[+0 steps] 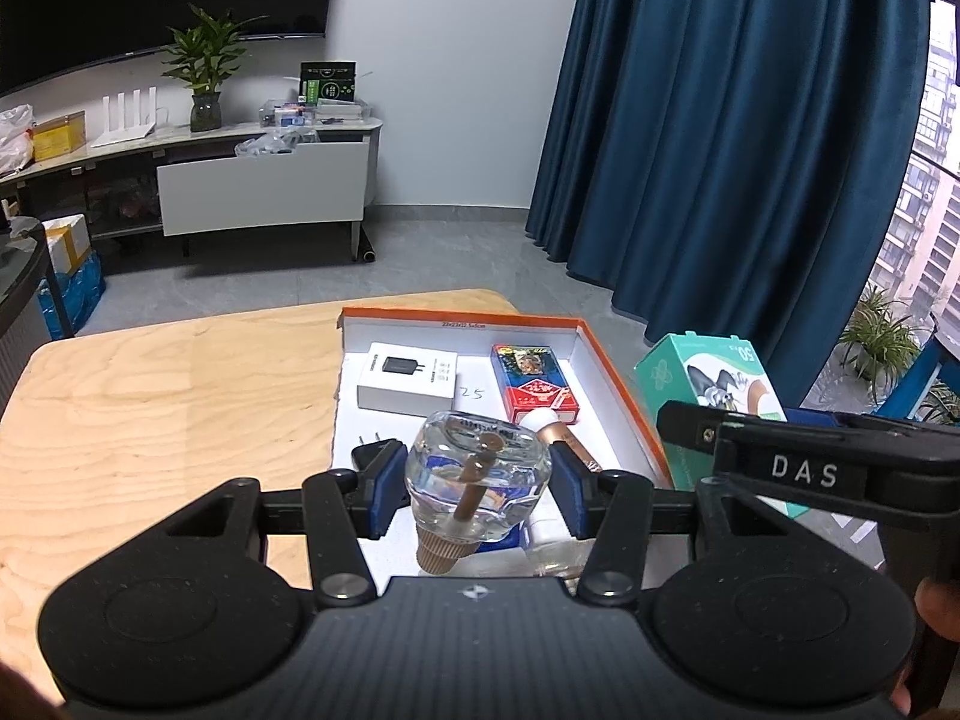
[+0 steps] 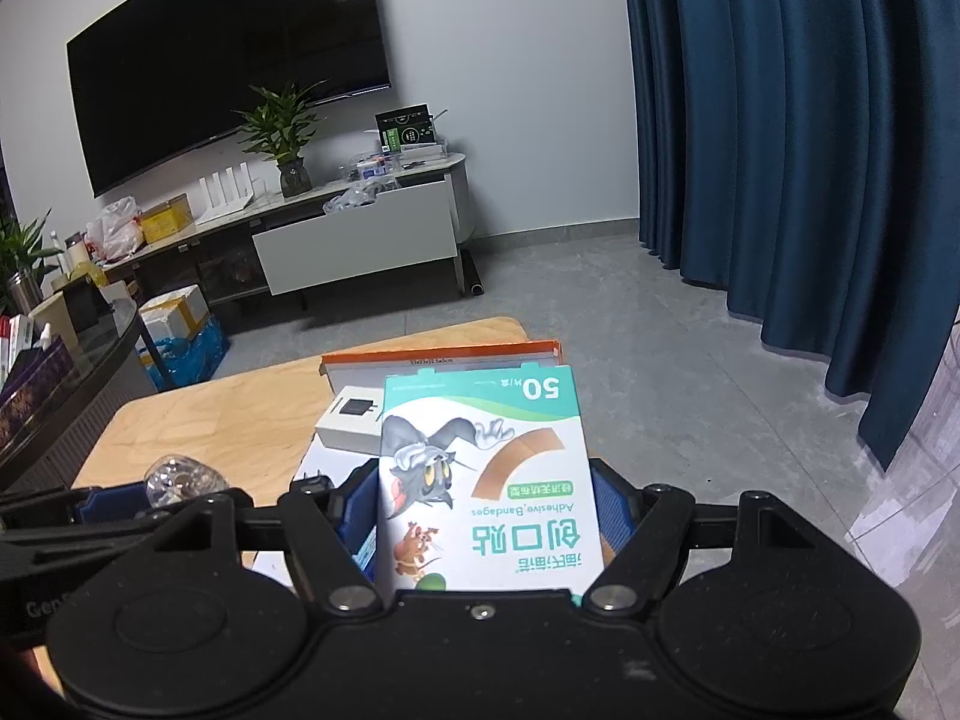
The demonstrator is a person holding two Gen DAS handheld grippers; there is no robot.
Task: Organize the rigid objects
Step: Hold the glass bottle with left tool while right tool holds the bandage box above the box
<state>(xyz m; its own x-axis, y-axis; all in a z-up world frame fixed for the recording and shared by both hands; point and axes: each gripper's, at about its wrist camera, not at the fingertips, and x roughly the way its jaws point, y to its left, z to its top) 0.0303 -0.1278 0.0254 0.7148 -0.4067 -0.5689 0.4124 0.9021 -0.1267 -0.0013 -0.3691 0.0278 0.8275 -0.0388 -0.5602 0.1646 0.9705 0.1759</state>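
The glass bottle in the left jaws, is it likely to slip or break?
The glass bottle looks smooth and rounded, so it may slip between the left gripper pads. Clear thick walls suggest it is heavy for its size and would probably crack if dropped into the tray.

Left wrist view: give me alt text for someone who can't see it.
The left gripper holds a clear glass bottle above an orange-edged tray containing a white box and a red box. The right gripper's bandage box is alongside.
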